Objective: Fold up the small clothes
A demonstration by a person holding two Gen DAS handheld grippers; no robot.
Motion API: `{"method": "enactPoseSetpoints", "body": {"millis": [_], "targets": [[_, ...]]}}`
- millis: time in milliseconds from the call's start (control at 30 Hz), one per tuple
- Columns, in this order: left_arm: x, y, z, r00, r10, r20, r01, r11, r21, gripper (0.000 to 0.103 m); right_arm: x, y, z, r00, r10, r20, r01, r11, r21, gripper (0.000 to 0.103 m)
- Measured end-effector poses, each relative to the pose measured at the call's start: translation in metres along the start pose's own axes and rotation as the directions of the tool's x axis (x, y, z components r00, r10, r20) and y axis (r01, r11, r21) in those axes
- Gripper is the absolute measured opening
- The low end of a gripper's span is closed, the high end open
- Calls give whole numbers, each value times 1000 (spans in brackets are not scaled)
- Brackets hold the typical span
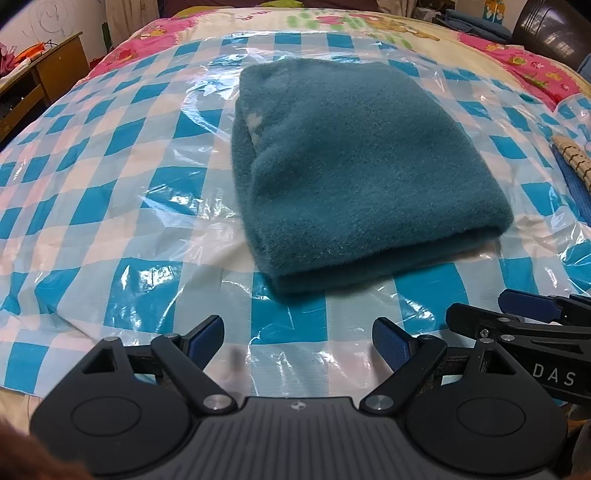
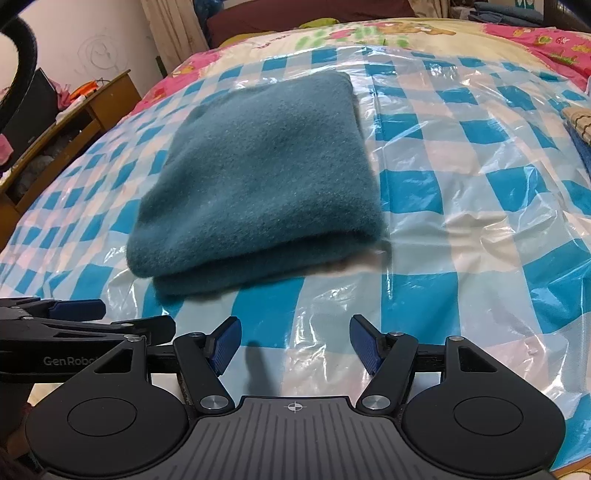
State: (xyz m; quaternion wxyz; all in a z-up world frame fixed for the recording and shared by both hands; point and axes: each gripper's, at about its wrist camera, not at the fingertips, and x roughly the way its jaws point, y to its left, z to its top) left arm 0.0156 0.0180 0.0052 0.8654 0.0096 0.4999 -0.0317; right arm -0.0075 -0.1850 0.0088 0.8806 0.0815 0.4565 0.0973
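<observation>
A teal fleece garment [image 1: 354,177] [image 2: 258,177] lies folded into a thick rectangle on the checked plastic sheet [image 1: 110,184] [image 2: 461,184]. Its doubled edge faces me. My left gripper [image 1: 298,332] hovers open just in front of that edge, with nothing between its blue pads [image 1: 207,336]. My right gripper [image 2: 295,332] is open too, close beside the left one and off the garment's near right corner, with only plastic between its pads. Each gripper shows at the side of the other's view: the right gripper [image 1: 491,308], the left gripper [image 2: 125,314].
The plastic sheet covers a bed with a pink and yellow cartoon quilt [image 1: 369,22] [image 2: 369,33]. A small stack of folded cloth [image 1: 572,162] [image 2: 580,125] lies at the right edge. A wooden desk [image 1: 40,74] [image 2: 85,110] stands left of the bed.
</observation>
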Motion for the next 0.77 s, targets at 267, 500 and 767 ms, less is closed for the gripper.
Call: {"method": "enactPoseSetpoints", "body": {"millis": [267,500,767], "targets": [[0,-1,-1,1000,8,5,-8,1000,4,92,0,0,-1,1000,2,-2,-2,1000,4,66],[-2,-1,-1,1000,16,20,-17,1000,6,92,1,0,-2,1000,5,-1,-5,1000,5,67],[-1,0,-1,1000,8,9,-8,1000,-5,92,2,0,-2,1000,4,-1,-4,1000,5,67]]}}
